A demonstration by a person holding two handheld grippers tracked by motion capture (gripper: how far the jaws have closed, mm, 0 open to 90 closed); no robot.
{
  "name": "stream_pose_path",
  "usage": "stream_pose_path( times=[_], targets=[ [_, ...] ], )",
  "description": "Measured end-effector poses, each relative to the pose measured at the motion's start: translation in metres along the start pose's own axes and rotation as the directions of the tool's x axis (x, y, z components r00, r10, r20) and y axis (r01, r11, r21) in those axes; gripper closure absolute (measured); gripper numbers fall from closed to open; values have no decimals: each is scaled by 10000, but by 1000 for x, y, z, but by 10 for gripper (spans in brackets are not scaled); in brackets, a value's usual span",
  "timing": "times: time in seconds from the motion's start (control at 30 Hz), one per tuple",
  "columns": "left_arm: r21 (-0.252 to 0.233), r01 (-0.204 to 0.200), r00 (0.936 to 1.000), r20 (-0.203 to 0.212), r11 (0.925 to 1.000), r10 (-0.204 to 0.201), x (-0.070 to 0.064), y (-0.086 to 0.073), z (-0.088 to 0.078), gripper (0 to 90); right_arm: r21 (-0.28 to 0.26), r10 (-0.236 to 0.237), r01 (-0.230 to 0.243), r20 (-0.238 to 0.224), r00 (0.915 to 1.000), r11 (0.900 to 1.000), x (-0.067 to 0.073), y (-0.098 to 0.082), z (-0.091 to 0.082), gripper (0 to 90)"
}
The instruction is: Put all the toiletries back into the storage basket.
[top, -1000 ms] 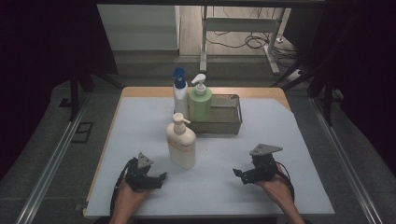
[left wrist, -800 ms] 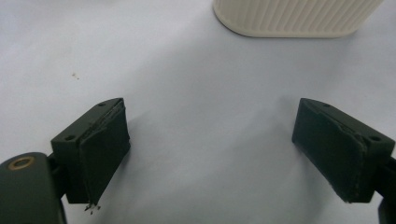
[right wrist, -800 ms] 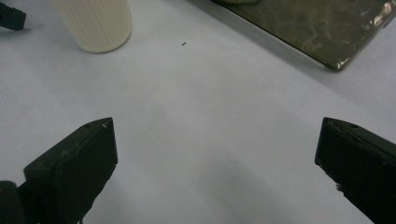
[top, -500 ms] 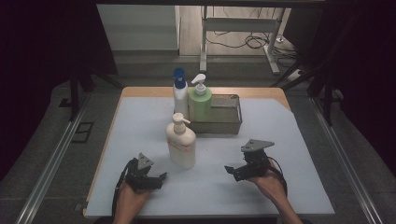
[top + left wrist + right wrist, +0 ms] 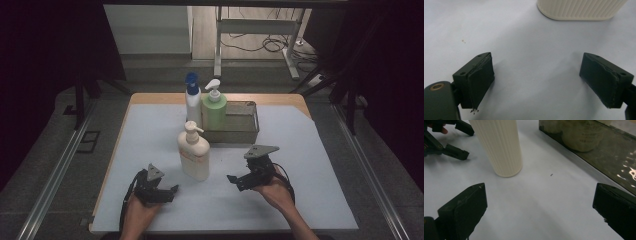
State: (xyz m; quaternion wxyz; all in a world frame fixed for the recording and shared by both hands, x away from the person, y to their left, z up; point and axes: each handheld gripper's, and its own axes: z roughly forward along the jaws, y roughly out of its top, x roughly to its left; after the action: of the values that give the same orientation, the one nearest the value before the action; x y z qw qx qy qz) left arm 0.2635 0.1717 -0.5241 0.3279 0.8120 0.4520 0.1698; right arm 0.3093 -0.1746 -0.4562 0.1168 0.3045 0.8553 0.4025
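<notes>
- The left gripper is sitting at the lower left of the high view with its jaws spread wide and holding nothing; in the left gripper view they are framing bare sheet, with the ribbed base of the cream pump bottle showing at the top edge.
- The cream pump bottle is standing upright at the centre of the frame, between the two grippers and just in front of the wire basket.
- The right gripper is hovering right of centre, jaws also gaping wide and empty, pointing left toward the bottle, which is rising at the upper left of its own view.
- Judging from this, the bottle is looking tall and narrow-footed, so a jaw pushing it high on one side is likely to tip it, perhaps against the basket.
- Its ribbed wall may be slipping under a shallow pinch.
- A pale sheet is covering the wooden table; a blue-capped bottle and a green pump bottle are standing at the basket's left end.
- Dark curtains are flanking the frame, with a grey floor and cables at the top.
</notes>
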Motion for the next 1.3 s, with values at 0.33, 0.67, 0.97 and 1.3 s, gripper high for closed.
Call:
stream_pose_path(
  times=[0.33, 0.67, 0.97, 1.3],
  targets=[
    [-35, 27, 10000, 1, 10000, -27, 0, 0, 0, 118, 15, -382, 382, -61, 9993, 9993, 12, 18, 6, 4],
    [-33, 27, 10000, 7, 10000, -27, 0, 0, 0, 118, 33, -393, 394, -169, 9991, 9992, 23, 35, 18, 4],
    [-18, 32, 10000, 23, 10000, -32, 0, 0, 0, 118, 153, -567, 569, -106, 9983, 9983, 34, 51, 30, 49],
    [-20, 39, 10000, 27, 10000, -39, 0, 0, 0, 118, 175, -688, 691, -166, 9975, 9975, 40, 70, 42, 132]
  ],
)
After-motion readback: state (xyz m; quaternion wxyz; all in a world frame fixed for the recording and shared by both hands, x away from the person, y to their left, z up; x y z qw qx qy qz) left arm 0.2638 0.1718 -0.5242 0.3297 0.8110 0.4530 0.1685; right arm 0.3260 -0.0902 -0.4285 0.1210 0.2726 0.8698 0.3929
